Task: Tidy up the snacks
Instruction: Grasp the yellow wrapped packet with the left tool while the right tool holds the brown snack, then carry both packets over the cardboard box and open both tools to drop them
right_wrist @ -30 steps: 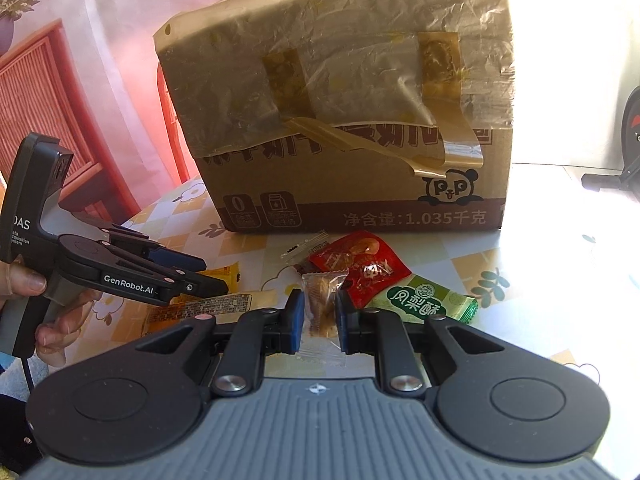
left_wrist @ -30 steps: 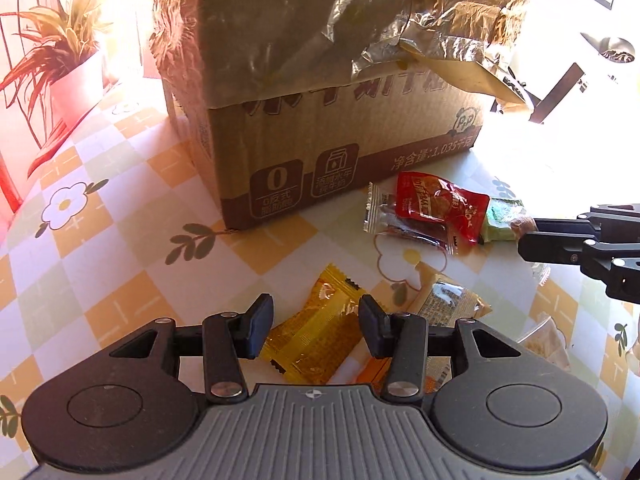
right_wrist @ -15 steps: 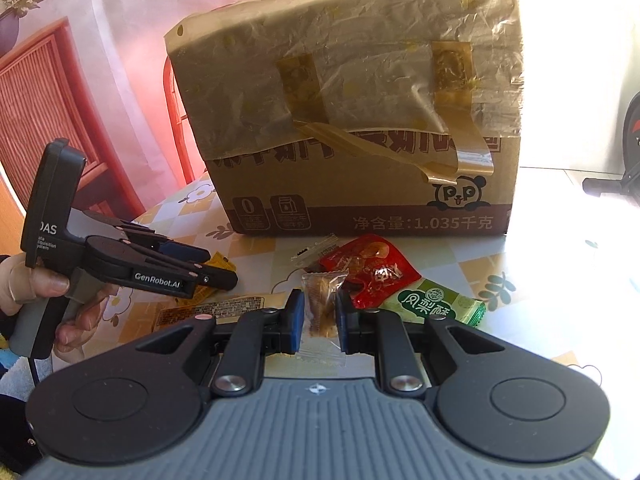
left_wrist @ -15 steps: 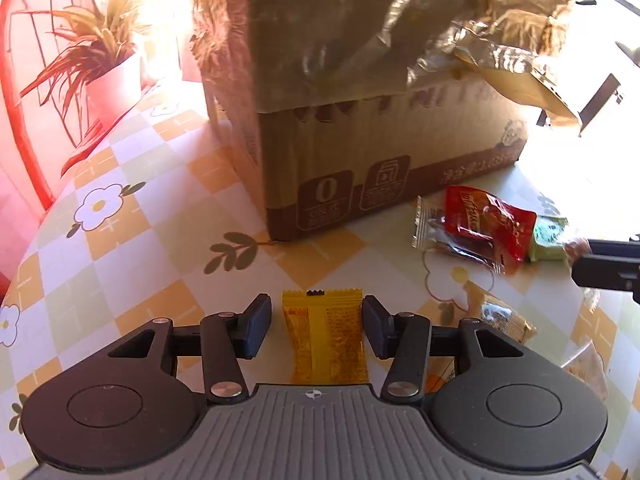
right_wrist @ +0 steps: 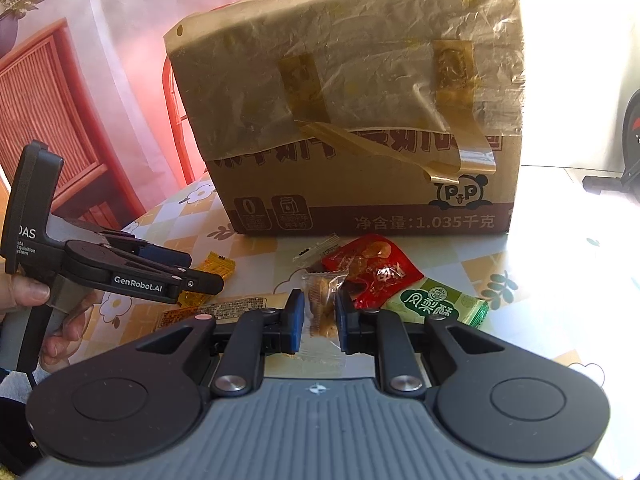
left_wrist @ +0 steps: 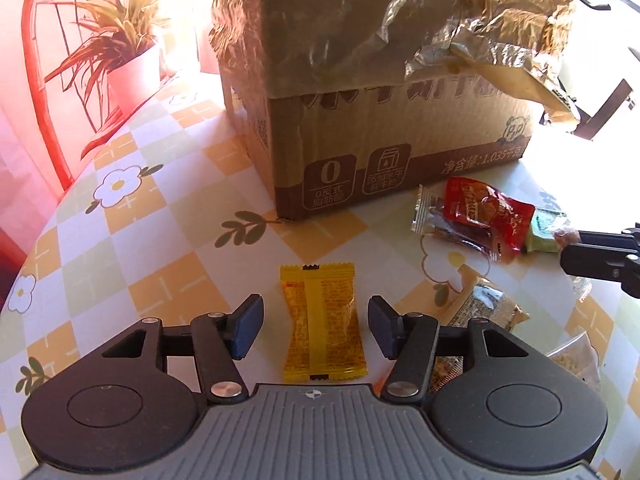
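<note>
Left tool [left_wrist: 316, 322] jaws just widened round yellow packet [left_wrist: 322, 322], no grip; right tool [right_wrist: 318, 316] clamps clear-wrapped snack [right_wrist: 322, 304]; most snacks unsorted on desk [left_wrist: 132, 248].

We see a small sealed snack packet [left_wrist: 322, 323] lying on the table [left_wrist: 132, 264] between the left gripper's [left_wrist: 316, 326] spread jaws, touching neither. Ahead of those jaws stands the cardboard box [left_wrist: 384, 92]; a potted plant [left_wrist: 128, 60] sits far left. Between the right gripper's [right_wrist: 320, 314] closed jaws sits a clear-wrapped snack [right_wrist: 322, 300]; just right lies a pineapple cake packet [right_wrist: 436, 300].
</note>
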Demonstrator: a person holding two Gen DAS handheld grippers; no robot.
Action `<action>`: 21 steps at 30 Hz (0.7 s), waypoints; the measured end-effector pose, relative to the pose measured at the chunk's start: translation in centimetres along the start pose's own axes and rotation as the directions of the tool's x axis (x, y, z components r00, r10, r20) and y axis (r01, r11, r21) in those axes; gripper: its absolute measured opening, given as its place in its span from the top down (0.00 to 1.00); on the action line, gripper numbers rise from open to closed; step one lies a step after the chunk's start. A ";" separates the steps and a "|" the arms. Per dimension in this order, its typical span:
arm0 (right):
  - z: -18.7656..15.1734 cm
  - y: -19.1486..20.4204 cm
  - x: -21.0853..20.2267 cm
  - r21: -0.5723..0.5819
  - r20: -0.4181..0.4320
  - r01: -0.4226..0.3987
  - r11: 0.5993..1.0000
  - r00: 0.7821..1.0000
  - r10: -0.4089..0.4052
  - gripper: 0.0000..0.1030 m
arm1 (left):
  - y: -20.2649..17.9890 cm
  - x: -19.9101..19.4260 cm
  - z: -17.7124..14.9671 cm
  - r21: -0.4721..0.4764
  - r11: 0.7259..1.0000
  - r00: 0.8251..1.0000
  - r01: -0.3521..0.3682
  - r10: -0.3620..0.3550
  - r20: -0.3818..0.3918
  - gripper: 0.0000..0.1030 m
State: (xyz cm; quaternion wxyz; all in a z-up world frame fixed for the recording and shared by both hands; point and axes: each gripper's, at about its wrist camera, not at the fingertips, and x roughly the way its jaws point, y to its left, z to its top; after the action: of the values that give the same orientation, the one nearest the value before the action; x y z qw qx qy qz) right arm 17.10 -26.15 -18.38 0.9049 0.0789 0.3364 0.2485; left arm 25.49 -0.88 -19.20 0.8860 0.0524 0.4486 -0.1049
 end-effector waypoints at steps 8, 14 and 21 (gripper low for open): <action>0.0 0.0 -0.3 0.020 -0.027 0.028 0.999 0.999 -0.027 0.82 | -0.2 -1.3 -0.5 -0.019 0.999 0.999 -0.035 0.035 -0.018 0.64; 0.1 0.6 -1.2 0.019 -0.006 0.027 0.999 1.000 -0.027 0.82 | -0.4 -2.4 -0.8 -0.025 0.999 1.000 -0.021 0.020 -0.011 0.66; 0.1 1.2 -2.5 0.035 0.037 0.043 0.998 0.998 -0.044 0.82 | -0.4 -4.0 -1.0 -0.043 0.999 1.000 -0.020 0.021 0.022 0.67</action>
State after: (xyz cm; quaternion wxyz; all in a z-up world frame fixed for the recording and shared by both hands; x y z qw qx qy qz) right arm 15.10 -26.39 -16.52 0.9149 0.0916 0.3249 0.2214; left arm 22.27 -0.55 -16.55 0.8928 0.0371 0.4404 -0.0869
